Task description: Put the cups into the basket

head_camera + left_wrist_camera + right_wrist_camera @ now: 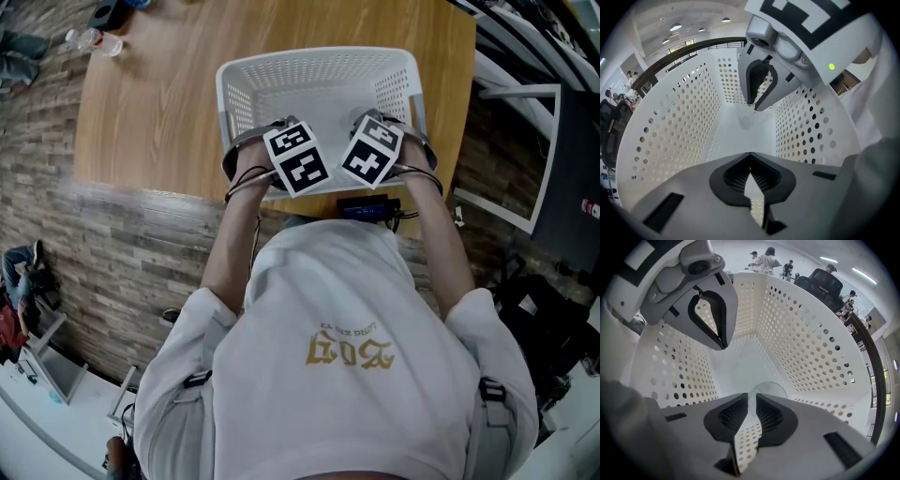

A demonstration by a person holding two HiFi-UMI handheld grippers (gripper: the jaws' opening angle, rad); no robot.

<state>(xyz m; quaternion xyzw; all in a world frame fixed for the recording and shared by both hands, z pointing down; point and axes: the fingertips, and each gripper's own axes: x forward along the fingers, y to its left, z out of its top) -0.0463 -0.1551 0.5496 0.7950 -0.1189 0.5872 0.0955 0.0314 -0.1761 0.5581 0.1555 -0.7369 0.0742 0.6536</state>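
Clear cup point(772, 386) is pinched at its rim by right tool point(751, 398), inside white perforated basket point(811, 348). Left tool point(750, 157) is pressed together, empty, alongside right tool.

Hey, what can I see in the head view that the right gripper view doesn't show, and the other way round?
Only the head view: the wooden table, a plastic bottle at its far corner, and the person's white shirt. Only the right gripper view: a clear cup pinched by the right gripper, and people standing beyond the basket. Both: the basket, the right gripper and the left gripper.
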